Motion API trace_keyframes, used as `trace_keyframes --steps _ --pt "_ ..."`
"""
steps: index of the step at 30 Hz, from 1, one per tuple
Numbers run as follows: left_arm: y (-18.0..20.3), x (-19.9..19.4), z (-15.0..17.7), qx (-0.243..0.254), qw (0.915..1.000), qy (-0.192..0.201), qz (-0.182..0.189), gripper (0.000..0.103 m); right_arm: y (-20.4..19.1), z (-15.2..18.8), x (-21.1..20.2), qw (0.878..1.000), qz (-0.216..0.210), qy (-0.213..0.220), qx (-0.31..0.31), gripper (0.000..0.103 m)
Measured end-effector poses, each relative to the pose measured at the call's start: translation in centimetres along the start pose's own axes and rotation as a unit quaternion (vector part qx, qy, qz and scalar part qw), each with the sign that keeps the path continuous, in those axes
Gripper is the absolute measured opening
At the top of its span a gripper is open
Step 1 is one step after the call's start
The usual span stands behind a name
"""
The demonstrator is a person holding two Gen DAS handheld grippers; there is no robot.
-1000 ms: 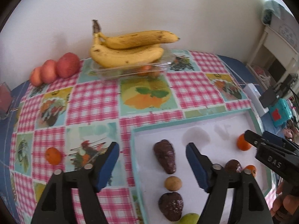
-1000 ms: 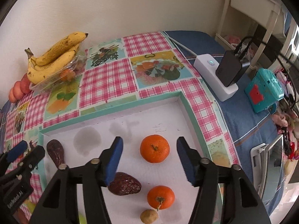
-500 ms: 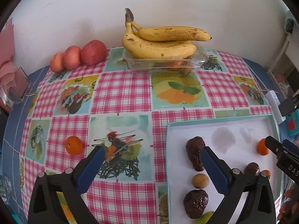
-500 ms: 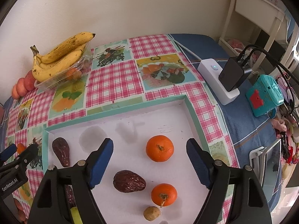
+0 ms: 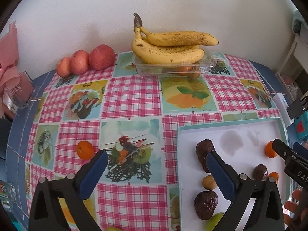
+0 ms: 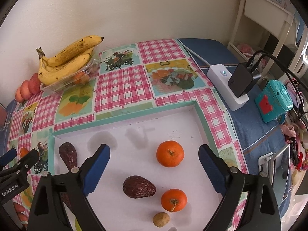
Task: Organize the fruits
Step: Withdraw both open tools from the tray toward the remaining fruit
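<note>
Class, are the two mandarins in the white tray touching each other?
Apart. The right wrist view shows bare tray floor between the far mandarin and the near mandarin.

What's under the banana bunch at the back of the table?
The bananas lie on a clear plastic container. Through its wall show some orange fruits and something greenish; how many there are, and what lies directly beneath the bananas, is covered.
</note>
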State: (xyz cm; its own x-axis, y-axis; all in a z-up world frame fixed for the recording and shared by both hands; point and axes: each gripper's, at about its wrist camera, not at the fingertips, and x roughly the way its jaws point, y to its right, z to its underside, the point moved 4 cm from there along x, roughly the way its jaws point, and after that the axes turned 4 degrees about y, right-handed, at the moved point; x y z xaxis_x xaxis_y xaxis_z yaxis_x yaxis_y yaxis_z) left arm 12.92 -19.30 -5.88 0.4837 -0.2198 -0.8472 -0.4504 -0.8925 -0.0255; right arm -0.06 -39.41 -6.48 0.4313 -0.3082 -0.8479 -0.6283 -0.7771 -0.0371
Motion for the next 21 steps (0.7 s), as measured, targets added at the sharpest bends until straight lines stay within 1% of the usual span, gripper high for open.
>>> trace_keyframes --steps 7,10,14,18,21 --pt "-1.6 -3.3 0.0 -0.006 0.9996 0.028 -0.002 0.103 -0.8 0.1 -2.1 1.0 -0.023 0.013 0.014 0.093" --pt "-1.8 -4.8 0.1 0.003 0.9991 0.042 -0.005 0.103 -1.7 0.4 -3.3 0.999 -0.043 0.018 0.012 0.093" --pt "-1.9 -6.9 0.8 0.018 0.998 0.06 -0.006 0.103 -3.1 1.4 -4.6 0.999 -0.048 0.013 -0.003 0.093" --pt "-3.0 -8.0 1.8 0.015 0.9981 0.06 -0.009 0.103 -4.5 2.8 -5.3 0.998 -0.064 0.0 -0.011 0.093" --pt "-4.5 -8.7 2.6 0.004 0.9983 0.056 -0.017 0.103 -5.7 3.7 -5.9 0.998 -0.061 -0.002 -0.034 0.093"
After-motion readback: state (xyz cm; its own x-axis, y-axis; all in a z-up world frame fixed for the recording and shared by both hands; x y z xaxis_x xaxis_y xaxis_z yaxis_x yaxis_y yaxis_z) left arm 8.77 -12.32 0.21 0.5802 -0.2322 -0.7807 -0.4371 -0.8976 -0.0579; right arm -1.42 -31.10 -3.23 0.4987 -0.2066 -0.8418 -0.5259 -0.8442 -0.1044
